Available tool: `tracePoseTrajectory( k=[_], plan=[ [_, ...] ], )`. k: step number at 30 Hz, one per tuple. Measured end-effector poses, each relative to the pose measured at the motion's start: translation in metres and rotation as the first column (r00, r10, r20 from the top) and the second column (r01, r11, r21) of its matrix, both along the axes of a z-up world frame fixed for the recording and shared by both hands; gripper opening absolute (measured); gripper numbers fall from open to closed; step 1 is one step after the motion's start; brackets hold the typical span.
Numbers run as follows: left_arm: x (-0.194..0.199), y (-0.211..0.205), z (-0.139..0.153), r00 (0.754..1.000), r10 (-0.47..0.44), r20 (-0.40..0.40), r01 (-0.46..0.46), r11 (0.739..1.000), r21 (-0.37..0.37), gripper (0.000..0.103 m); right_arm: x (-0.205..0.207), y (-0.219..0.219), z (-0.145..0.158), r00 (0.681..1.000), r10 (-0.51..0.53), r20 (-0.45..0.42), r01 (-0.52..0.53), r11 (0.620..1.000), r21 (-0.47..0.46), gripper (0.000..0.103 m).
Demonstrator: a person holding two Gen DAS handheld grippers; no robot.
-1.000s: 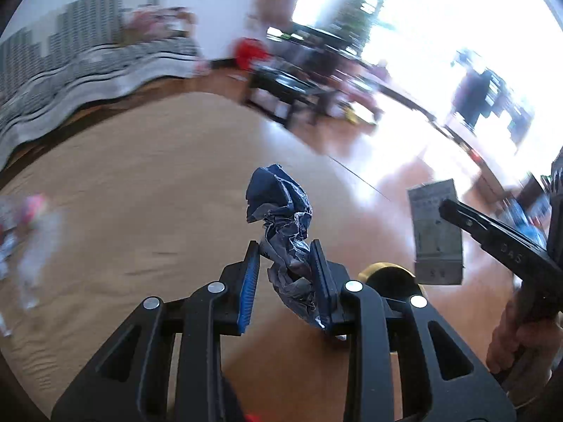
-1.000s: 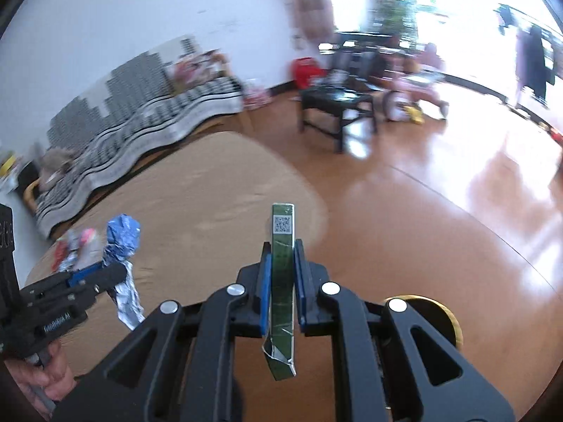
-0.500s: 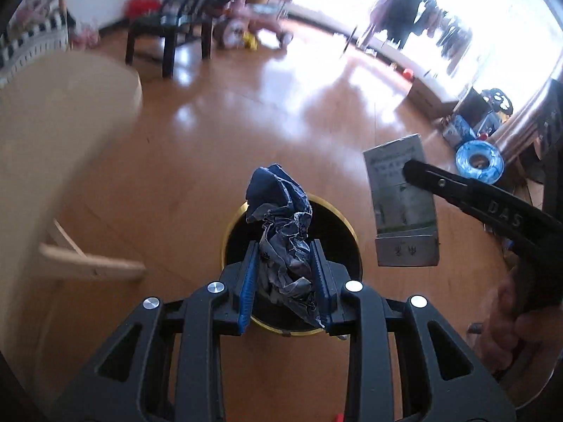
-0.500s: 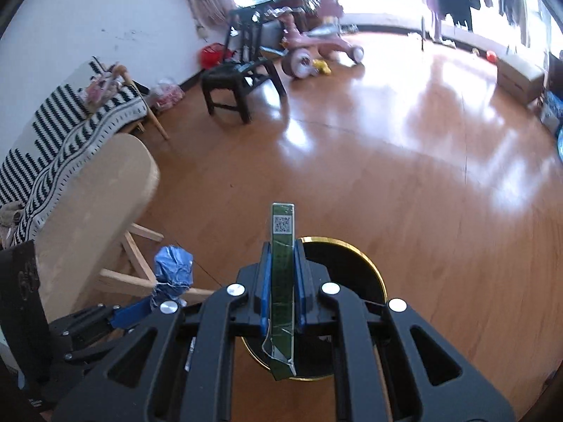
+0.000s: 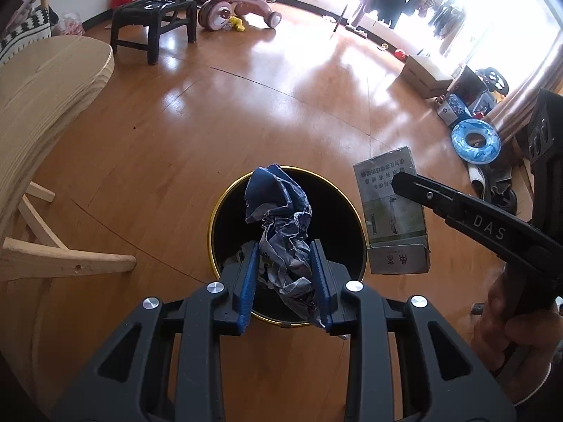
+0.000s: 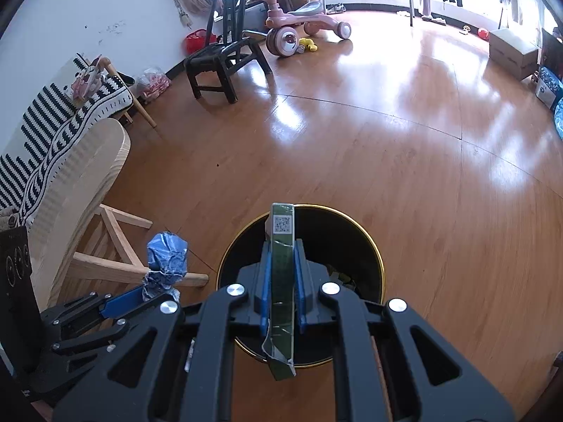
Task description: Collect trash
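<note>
Nearest the left wrist camera, the left hand-held gripper [image 5: 285,281] is clamped on a crumpled blue and white wrapper [image 5: 281,225], its blue pads pressing both sides of the wad. The wrapper sticks up past the fingertips and hangs over the dark mouth of a round black trash bin [image 5: 352,221] with a gold rim, standing on the wooden floor.

Nearest the right wrist camera, the right hand-held gripper [image 6: 281,292] is closed tight on a flattened green carton [image 6: 282,281], held edge-on with a small square code label at its far end. It also hangs over the bin [image 6: 366,246], whose floor shows a few scraps of other trash. From the left camera the same carton [image 5: 390,211] appears broadside, to the right of the bin's rim, with the person's hand [image 5: 506,323] wrapped around the gripper's handle.

Just left of the bin stands a pale wooden table [image 5: 45,84] with angled legs. Farther off are a black chair [image 6: 225,66], a pink ride-on toy [image 6: 299,28], a black and white striped sofa cover [image 6: 52,130] against the wall, cardboard boxes and bright windows.

Both pieces look ready to be let go, so the risk is in the drop. The carton seems nearer the rim than the centre in one view; released there, it could catch the edge and fall onto the floor. The light wrapper could cling to a pad or drift sideways as it falls. Lowering either gripper carelessly could knock the bin over.
</note>
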State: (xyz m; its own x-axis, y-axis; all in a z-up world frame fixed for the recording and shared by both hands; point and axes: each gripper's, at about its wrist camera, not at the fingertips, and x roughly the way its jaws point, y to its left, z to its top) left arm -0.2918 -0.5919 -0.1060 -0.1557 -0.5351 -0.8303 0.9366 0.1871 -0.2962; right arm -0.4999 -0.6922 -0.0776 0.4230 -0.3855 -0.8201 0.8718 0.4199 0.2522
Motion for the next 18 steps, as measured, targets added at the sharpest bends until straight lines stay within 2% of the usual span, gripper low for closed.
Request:
tracePoseTrajectory(
  k=[18],
  plan=[
    [-0.002, -0.014, -0.012, 0.998, -0.055, 0.015, 0.055, 0.998, -0.001, 0.031, 0.001, 0.0, 0.003, 1.0, -0.015, -0.005, 0.015, 1.0, -0.013, 0.013]
  ],
)
